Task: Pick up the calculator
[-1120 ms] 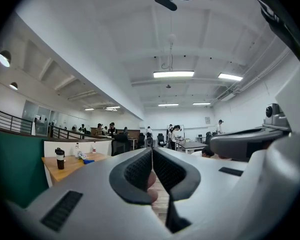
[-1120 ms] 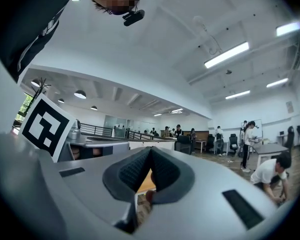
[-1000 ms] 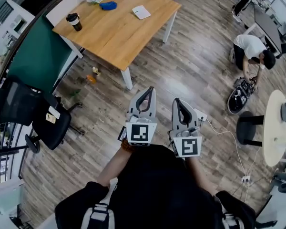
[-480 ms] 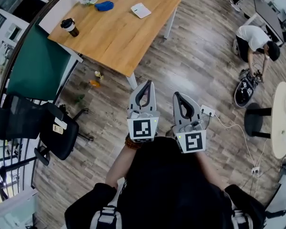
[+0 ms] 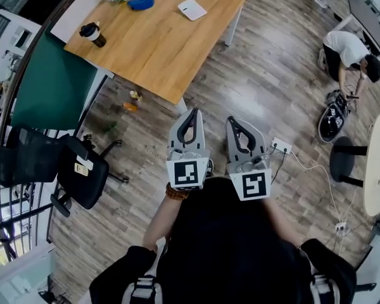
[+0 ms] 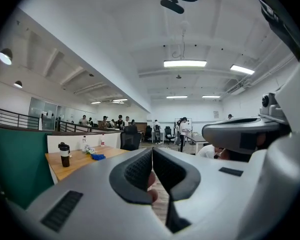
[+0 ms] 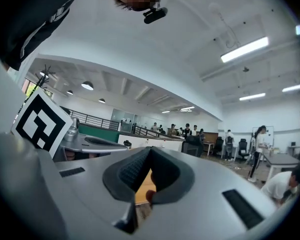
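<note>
Since the calculator (image 5: 192,9), which I take to be the flat white slab, lies on the wooden table (image 5: 158,52) toward its far right corner, nothing is in reach yet. The step in hand reads as the approach.

The left gripper (image 5: 191,113) and right gripper (image 5: 231,120) are held side by side and level, over the floor, well short of the table's near corner. Both have their jaws pressed together with nothing between the pads. Each gripper view bears this out, showing only the room past the tips.

Also on the table are a dark lidded cup (image 5: 93,33) at the left corner and a blue object (image 5: 142,3) at the far edge. Both are well apart from the calculator, so no clutter crowds it.

To do it well, my read:
- Close in along the table's right side, so the reach is short and not across the whole top.
- Spread one gripper's jaws before arriving.
- The calculator looks thin and flat, so come in low and tilted and catch one edge with a pad, or nudge it to overhang the table's edge.
- Then clamp across the narrow side.

The risk is the pads skating over it and shoving it off the table.
</note>
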`<state>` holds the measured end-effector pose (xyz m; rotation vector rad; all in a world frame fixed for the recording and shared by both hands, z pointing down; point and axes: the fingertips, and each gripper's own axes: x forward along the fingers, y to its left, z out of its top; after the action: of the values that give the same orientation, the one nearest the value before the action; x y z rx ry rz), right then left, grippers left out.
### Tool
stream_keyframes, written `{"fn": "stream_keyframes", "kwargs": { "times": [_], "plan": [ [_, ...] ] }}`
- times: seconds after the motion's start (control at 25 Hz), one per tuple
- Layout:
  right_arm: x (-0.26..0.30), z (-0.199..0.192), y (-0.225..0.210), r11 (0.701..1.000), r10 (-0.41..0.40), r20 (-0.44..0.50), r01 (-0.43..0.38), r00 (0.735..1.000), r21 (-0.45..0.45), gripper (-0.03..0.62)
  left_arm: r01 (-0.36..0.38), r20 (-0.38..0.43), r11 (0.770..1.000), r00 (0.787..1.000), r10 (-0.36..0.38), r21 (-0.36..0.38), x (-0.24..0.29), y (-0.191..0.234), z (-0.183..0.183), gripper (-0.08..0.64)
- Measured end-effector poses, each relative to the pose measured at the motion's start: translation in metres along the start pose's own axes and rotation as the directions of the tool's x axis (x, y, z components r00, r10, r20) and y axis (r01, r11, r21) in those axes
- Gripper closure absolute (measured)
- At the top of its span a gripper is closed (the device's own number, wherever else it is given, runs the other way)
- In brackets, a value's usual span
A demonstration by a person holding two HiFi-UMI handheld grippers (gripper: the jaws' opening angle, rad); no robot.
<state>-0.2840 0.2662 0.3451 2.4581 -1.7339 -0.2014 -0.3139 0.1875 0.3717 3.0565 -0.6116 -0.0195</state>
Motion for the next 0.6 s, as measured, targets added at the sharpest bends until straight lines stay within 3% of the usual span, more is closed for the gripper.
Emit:
{"fn": "stream_keyframes", "kwargs": {
  "times": [0.12, 0.24, 0.6],
  "plan": [
    [0.018, -0.007, -0.012, 0.999, 0.029, 0.001, -0.029, 1.0, 0.016, 0.586, -0.037, -0.025, 0.999, 0.999, 0.037, 0.016, 0.021, 0.006, -0.003, 0.535],
    [0.036, -0.013, -0.032, 0.998, 0.047, -0.022, -0.048, 0.999, -0.035, 0.586, -0.063, -0.036, 0.998, 0.997, 0.064, 0.018, 0.045, 0.008, 0.001, 0.535],
    [0.083, -0.024, -0.112, 0.996, 0.084, -0.012, -0.085, 0.996, -0.019, 0.586, -0.076, -0.042, 0.995, 0.996, 0.078, 0.058, 0.132, -0.019, 0.015, 0.535]
  ]
}}
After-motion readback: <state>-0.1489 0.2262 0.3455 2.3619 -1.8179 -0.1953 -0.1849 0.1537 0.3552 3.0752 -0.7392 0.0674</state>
